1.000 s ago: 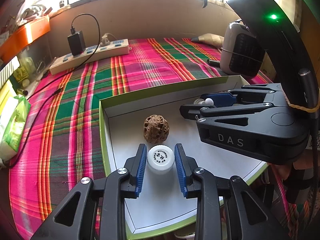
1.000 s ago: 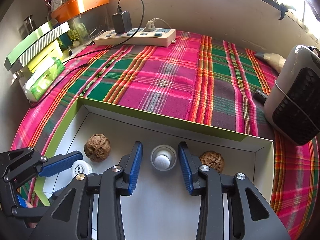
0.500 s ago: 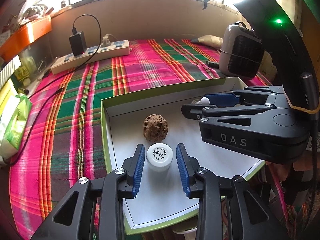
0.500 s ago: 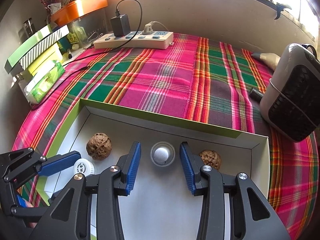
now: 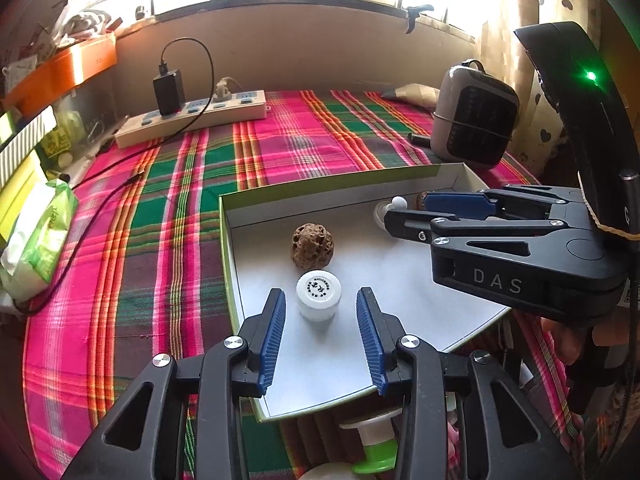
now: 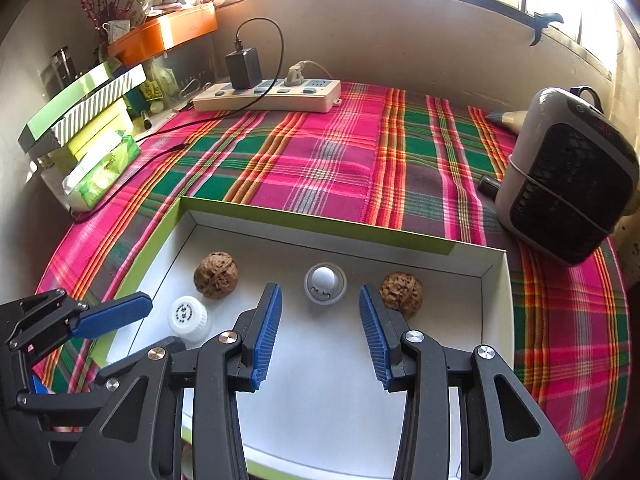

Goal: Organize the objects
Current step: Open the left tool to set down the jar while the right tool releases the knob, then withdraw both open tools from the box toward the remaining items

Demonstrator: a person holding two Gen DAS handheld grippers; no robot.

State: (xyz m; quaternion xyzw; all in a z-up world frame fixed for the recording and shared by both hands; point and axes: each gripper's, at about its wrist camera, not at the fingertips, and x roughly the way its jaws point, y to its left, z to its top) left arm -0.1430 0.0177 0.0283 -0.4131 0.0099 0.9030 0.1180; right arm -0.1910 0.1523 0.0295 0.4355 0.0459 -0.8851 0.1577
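Note:
A shallow green-edged box (image 5: 226, 232) (image 6: 248, 216) with a white floor lies on the plaid cloth. In it stand a small white capped bottle (image 5: 319, 295) (image 6: 188, 316), a walnut (image 5: 312, 246) (image 6: 216, 275), a round white ball-topped piece (image 6: 325, 282) (image 5: 394, 206) and a second walnut (image 6: 401, 293). My left gripper (image 5: 320, 334) is opening, and the bottle stands free just ahead of its fingertips. My right gripper (image 6: 320, 330) is open just short of the ball-topped piece, which its pads do not touch. Each gripper shows from the side in the other's view.
A white power strip (image 5: 192, 118) with a black charger and cable lies at the back. A grey heater (image 6: 568, 176) stands at the right. A tissue pack (image 5: 40, 232) and stacked boxes (image 6: 80, 108) sit at the left. A white, green-collared bottle (image 5: 372, 444) shows below the box's near edge.
My left gripper's jaws spread away from the white bottle and drew back, leaving it standing in the box. My right gripper pulled back from the ball-topped piece, which rolled from ball-up to tilted.

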